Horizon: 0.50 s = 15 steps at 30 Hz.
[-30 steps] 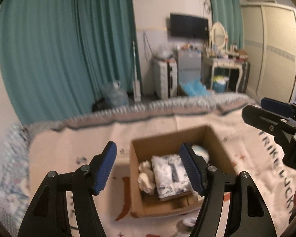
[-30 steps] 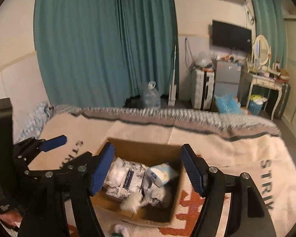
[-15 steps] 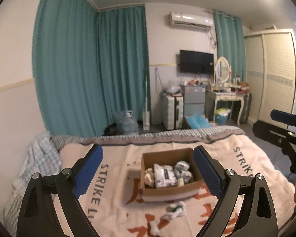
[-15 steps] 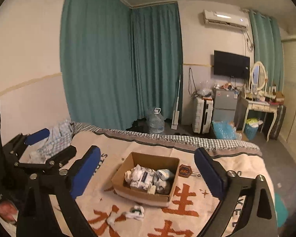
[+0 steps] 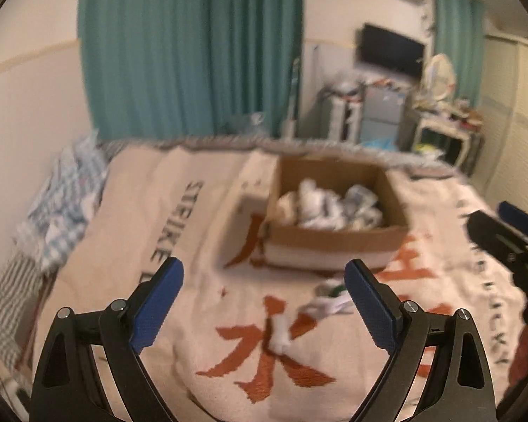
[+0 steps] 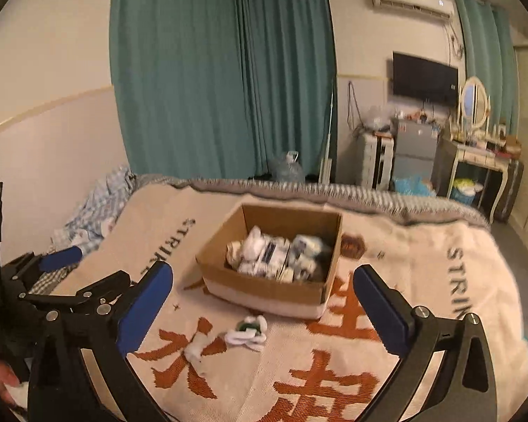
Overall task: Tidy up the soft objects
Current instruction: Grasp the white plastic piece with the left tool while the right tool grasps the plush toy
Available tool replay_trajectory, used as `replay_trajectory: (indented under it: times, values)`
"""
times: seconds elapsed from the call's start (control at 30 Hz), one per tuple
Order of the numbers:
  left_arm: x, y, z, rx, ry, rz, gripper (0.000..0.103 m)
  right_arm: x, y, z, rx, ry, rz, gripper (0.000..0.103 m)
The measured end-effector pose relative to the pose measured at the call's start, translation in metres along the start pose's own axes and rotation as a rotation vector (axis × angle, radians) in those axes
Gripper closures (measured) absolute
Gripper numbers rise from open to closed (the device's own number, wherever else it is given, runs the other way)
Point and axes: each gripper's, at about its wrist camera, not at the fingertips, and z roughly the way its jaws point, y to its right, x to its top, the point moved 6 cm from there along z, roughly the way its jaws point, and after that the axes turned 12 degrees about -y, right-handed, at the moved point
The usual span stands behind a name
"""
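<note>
Cardboard box (image 6: pixel 269 283) brims with white bundles; two loose white socks (image 6: pixel 246 330) at its 6 o'clock; both tools (image 5: pixel 264 309) (image 6: pixel 262 307) gape wide, empty.

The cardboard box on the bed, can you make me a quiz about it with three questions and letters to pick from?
1. Where do the loose white soft things lie?
A. On the blanket in front of the cardboard box
B. On the dressing table
C. On top of the TV

2. What colour are the curtains?
A. Red
B. Teal green
C. Yellow

3. How is the right hand-held gripper?
A. Shut on a sock
B. Shut on the box
C. Open and holding nothing

Answers:
1. A: a white roll and a white bundle with a green bit lie on the blanket, just in front of the cardboard box, not in it.
2. B: the curtains behind the bed are teal green.
3. C: the right hand-held gripper has its blue pads wide apart with only blanket between them.
</note>
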Motion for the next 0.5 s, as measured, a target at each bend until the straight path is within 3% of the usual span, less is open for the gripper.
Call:
replay_trajectory:
  times: [0.13,0.27,0.5]
  values:
    - [-0.026,-0.004,0.053,0.017,-0.084,-0.048,0.009,-0.015,0.005,0.050,0.071,-0.056,0.021,0.000]
    - [-0.045,-0.007,0.088,-0.018,-0.137,-0.140,0.009,-0.028,0.005,0.093,0.072,-0.115,0.011,0.000]
    - [-0.070,-0.002,0.129,0.027,-0.212,-0.147,0.010,-0.057,0.005,0.160,0.060,-0.240,0.015,0.004]
